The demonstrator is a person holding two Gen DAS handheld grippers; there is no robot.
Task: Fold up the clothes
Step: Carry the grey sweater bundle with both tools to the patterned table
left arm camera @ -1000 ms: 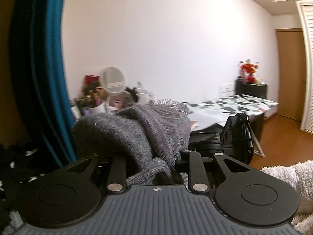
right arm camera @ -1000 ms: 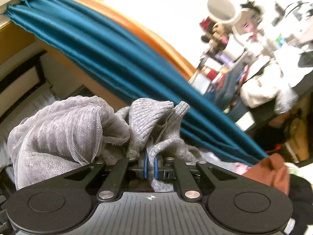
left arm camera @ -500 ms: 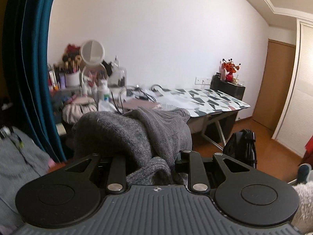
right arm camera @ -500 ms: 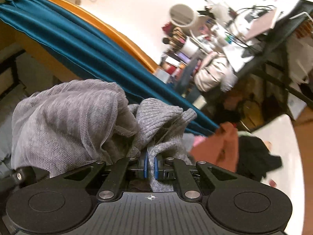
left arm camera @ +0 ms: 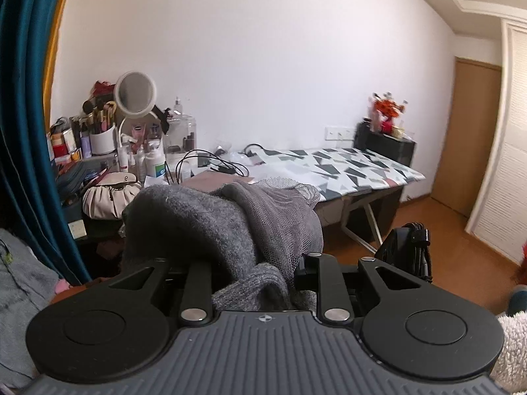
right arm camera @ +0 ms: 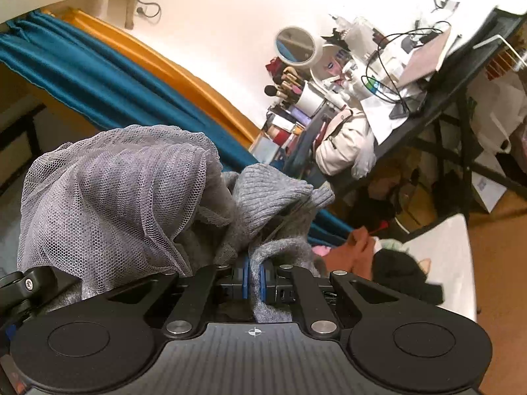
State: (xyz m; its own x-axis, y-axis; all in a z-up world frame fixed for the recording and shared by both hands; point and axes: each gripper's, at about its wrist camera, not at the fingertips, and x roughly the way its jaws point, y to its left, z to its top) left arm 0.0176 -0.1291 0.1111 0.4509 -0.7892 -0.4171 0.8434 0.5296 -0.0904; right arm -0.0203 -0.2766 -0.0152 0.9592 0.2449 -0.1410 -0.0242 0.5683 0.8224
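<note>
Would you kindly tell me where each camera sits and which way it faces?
Left wrist: on the left hand-held gripper, facing level toward the desk and white wall; the gripper's base shows.
Right wrist: on the right hand-held gripper, tilted, facing the blue curtain; the gripper's base shows.
Shared: grey garment, round mirror.

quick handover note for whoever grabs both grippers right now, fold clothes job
Left gripper: shut on the grey garment, knit and mesh bunched over its fingers.
Right gripper: shut on the same grey garment, cloth pinched between the blue pads.
Garment is held in the air by both grippers, crumpled, facing the cluttered desk.
Done: picked up.
Left: spread it flat and fold; no fold visible yet.
</note>
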